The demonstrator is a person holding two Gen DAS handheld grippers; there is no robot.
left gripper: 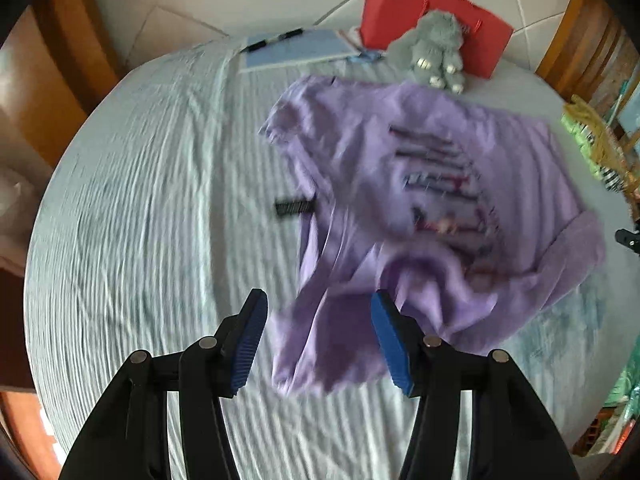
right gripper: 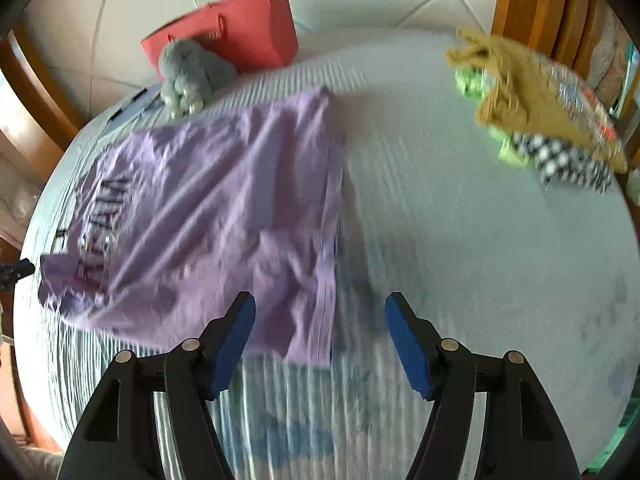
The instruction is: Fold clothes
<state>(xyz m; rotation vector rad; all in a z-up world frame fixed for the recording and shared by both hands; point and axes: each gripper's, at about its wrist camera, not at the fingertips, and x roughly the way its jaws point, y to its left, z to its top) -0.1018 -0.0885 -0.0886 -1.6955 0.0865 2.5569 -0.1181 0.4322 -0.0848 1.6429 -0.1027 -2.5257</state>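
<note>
While the left gripper (left gripper: 319,338) hangs over the bed (left gripper: 132,208), its blue-padded fingers (left gripper: 248,344) stand apart with nothing pressed between them — the near corner of the lilac T-shirt (left gripper: 420,208) shows in the gap, lying below on the pale blue ribbed sheet rather than clamped. Ahead of the fingers and toward the right one, the shirt spreads out rumpled, dark printed lettering on its chest, one edge bunched up near the right finger. Ahead and slightly left of the fingers a small black comb (left gripper: 294,208) lies just beside the shirt's edge. Far ahead sit a grey plush toy (left gripper: 434,50), a red paper bag (left gripper: 432,24) behind it, and a light blue notebook (left gripper: 296,50) with pens on it. In the right wrist view, the right gripper (right gripper: 320,340) likewise has its fingers (right gripper: 408,344) spread wide and empty; the shirt (right gripper: 208,208) lies ahead of the left finger, its straight hem running toward the gap, with bare sheet (right gripper: 460,240) ahead of the right finger. Well ahead and beyond the right finger lies a heap of other clothes (right gripper: 536,112) — mustard, green and black-and-white checked. The plush toy (right gripper: 188,76) and red bag (right gripper: 240,28) sit far ahead past the left finger.
</note>
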